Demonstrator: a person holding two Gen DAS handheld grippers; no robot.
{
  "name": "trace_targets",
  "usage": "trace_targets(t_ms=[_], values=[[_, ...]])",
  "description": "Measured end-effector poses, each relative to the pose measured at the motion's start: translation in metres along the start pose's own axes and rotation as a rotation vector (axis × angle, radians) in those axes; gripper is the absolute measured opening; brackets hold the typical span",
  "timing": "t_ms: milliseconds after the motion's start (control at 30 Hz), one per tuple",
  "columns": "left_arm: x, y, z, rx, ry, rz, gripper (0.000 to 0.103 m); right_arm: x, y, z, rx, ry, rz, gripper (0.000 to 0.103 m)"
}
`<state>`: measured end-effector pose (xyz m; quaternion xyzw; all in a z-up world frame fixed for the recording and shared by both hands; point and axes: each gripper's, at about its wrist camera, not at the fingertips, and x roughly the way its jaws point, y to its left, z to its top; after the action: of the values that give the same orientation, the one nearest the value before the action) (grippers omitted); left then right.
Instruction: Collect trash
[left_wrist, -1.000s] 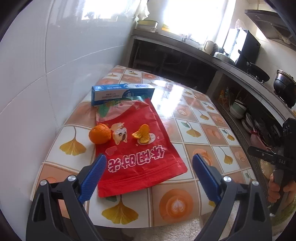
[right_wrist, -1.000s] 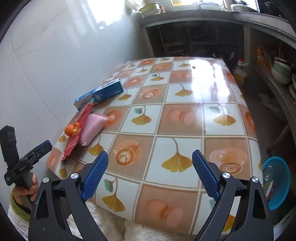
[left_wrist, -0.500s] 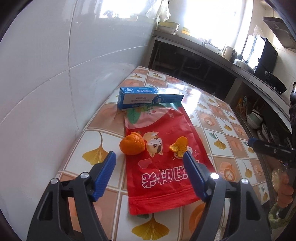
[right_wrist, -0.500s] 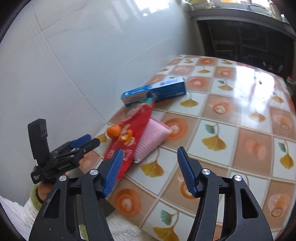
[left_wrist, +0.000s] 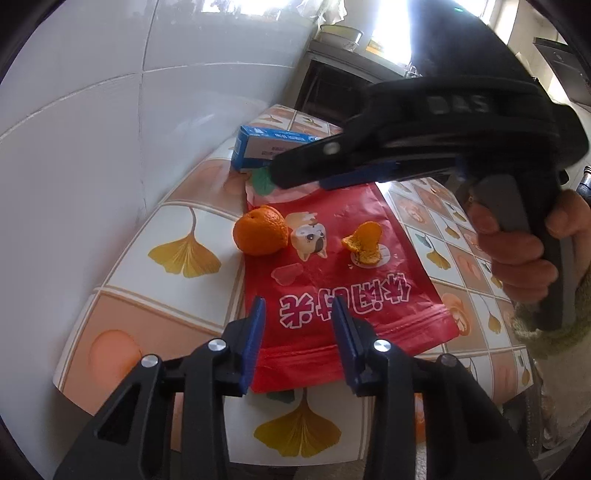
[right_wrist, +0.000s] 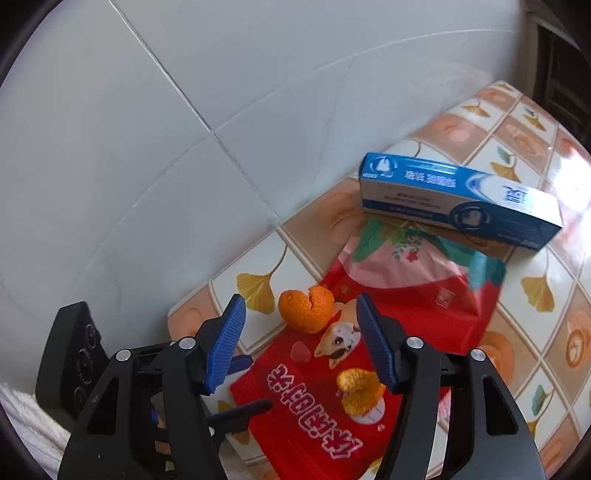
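On top of the red snack bag (left_wrist: 343, 280), near its middle, a torn bit of orange peel (left_wrist: 364, 243) is sitting, and a bigger hollow peel (right_wrist: 306, 308) is resting right at the bag's wall-side edge, with a blue box (right_wrist: 458, 199) lying just past the bag's far end. Looks like the grab step is just getting going. The left gripper (left_wrist: 297, 332) is hanging over the bag's near edge, angled down, jaws closing with nothing pinched yet. The right gripper (right_wrist: 299, 341) is tilting steeply down over the bag, jaws opening and empty, bracketing the bigger peel from above. My guess is it needs to drop lower and squeeze gently, since that peel would crush easily.
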<state>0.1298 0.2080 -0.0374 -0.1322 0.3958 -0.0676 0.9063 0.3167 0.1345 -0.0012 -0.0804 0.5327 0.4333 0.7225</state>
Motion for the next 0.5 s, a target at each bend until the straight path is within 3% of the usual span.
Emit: trace_targets(t_ms=[100,233,367,500], values=[[0.001,-0.002,-0.002,-0.004,0.004,-0.017,0.029,0.027,0.004,0.008,-0.043,0.071,-0.055,0.059],[0.0,-0.006,-0.003,-0.003,-0.002,-0.04,0.027,0.045,0.007,0.003,-0.056,0.124,-0.075,0.024],[-0.003,-0.007,-0.001,0.0,-0.016,-0.057,0.027,0.027,0.006,-0.005,-0.045,0.065,-0.07,0.019],[-0.004,-0.009,0.001,-0.002,-0.023,-0.065,0.027,-0.027,-0.002,-0.023,-0.004,-0.072,-0.07,0.019]])
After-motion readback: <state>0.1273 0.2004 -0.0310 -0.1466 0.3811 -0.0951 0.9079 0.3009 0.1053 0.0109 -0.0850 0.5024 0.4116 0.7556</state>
